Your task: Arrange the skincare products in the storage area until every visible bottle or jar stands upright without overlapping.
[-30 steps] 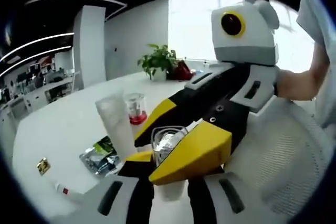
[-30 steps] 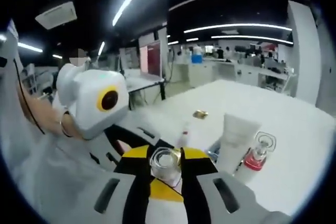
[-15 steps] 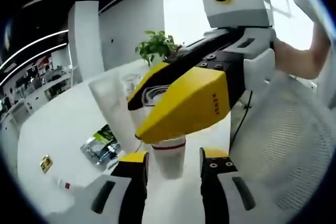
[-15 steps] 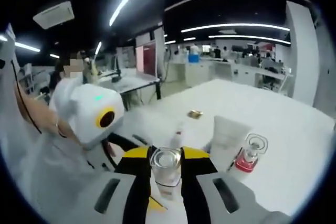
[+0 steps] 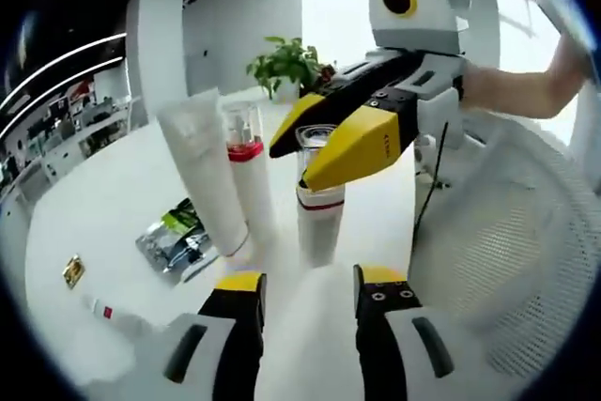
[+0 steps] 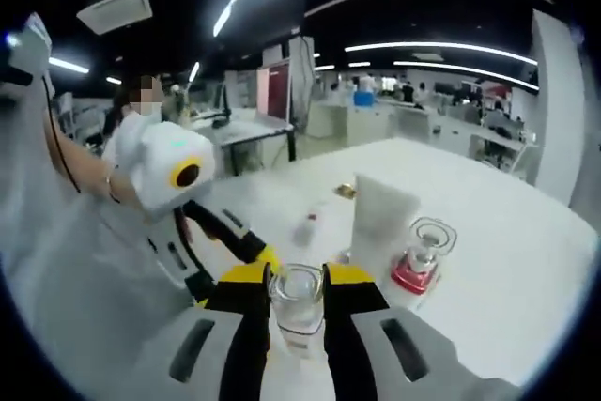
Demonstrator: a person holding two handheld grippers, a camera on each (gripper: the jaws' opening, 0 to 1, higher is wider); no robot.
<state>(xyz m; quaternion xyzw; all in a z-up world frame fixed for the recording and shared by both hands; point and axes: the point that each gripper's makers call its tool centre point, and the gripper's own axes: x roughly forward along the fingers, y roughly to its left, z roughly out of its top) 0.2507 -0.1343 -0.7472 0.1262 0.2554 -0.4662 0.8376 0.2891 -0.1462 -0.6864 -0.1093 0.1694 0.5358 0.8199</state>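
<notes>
Clamped between the yellow jaws of the right gripper [image 6: 296, 300] is the clear cap of a white bottle [image 5: 319, 223], which stands upright on the white table [image 5: 113, 204]; seen from the left gripper view, those jaws pinch the bottle's top from above. Left gripper [image 5: 305, 293] hangs just short of the bottle, its jaws parted and holding nothing. Just beside the bottle stand a second red-banded bottle [image 5: 250, 171] and a white tube [image 5: 207, 171], both upright. Behind them a foil sachet [image 5: 174, 241] lies flat.
</notes>
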